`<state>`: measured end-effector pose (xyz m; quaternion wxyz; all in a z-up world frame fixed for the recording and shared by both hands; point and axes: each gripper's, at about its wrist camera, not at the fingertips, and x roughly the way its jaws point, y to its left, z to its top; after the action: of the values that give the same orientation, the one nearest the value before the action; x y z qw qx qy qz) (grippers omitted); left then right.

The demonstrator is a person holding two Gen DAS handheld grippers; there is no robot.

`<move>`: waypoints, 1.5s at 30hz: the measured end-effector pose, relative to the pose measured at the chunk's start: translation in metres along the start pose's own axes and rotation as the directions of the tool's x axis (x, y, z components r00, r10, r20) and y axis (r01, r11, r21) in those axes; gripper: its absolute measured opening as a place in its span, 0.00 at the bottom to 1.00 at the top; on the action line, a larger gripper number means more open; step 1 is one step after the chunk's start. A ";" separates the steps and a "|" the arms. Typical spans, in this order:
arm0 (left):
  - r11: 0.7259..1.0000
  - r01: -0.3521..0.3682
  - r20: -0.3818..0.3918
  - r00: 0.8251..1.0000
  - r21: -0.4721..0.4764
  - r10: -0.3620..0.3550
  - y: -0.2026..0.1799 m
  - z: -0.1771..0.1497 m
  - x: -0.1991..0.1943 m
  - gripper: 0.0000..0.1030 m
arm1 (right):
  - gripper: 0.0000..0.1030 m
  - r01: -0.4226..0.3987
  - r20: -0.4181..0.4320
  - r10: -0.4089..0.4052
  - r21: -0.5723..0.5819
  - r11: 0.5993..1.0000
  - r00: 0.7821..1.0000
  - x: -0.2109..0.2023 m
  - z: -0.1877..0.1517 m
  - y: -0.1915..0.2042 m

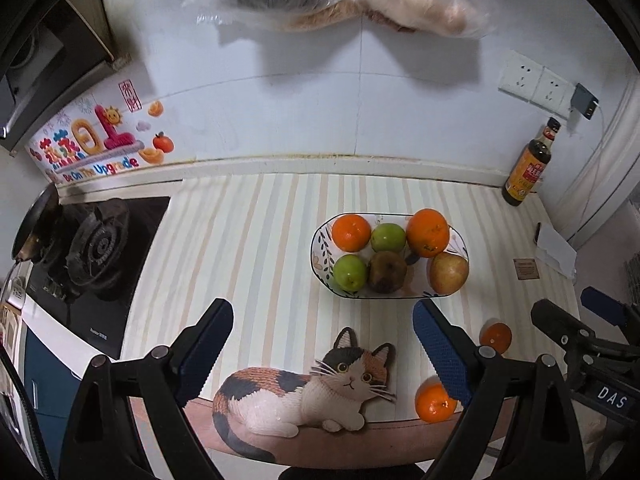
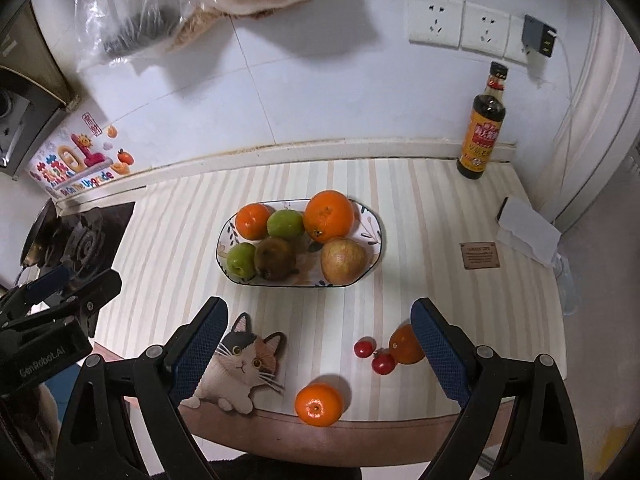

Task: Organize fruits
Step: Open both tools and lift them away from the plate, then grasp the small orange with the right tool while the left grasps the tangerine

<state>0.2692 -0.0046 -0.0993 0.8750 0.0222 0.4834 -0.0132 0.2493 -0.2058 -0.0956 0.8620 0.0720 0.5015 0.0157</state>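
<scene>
Fruit bowl (image 2: 370,236) seen mid-frame on the striped counter (image 2: 168,248), filled with oranges, green apples and one red apple, loose orange (image 2: 319,404) and two small tomatoes (image 2: 374,354) left at lower right, left gripper (image 1: 322,346) and right gripper (image 2: 320,344) held wide apart, nothing held.

Bright overhead light, fisheye edges, top blurred.

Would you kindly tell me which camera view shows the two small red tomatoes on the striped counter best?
The right wrist view: the two small red tomatoes lie unobstructed between its open fingers. In the left wrist view they cannot be seen, apparently hidden behind that gripper's finger.
</scene>
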 end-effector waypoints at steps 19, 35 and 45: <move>0.999 0.037 -0.033 0.999 0.038 -0.035 -0.025 -0.010 0.010 1.00 | 0.95 -0.043 0.009 0.042 0.111 0.993 0.999 -0.005 -0.011 -0.033; 0.937 0.283 -0.609 0.787 0.207 -0.103 -0.153 -0.108 0.178 1.00 | 0.95 0.073 -0.242 0.008 0.322 0.944 0.970 0.109 -0.073 -0.151; 0.935 0.314 -0.650 0.748 0.163 -0.138 -0.167 -0.125 0.209 0.59 | 0.94 0.052 -0.285 0.062 0.375 0.925 0.956 0.155 -0.080 -0.166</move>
<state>0.2671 -0.1652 -0.3468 0.6440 0.0816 0.7402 -0.1753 0.2488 -0.3456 -0.2913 0.7482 0.2353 0.6165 -0.0687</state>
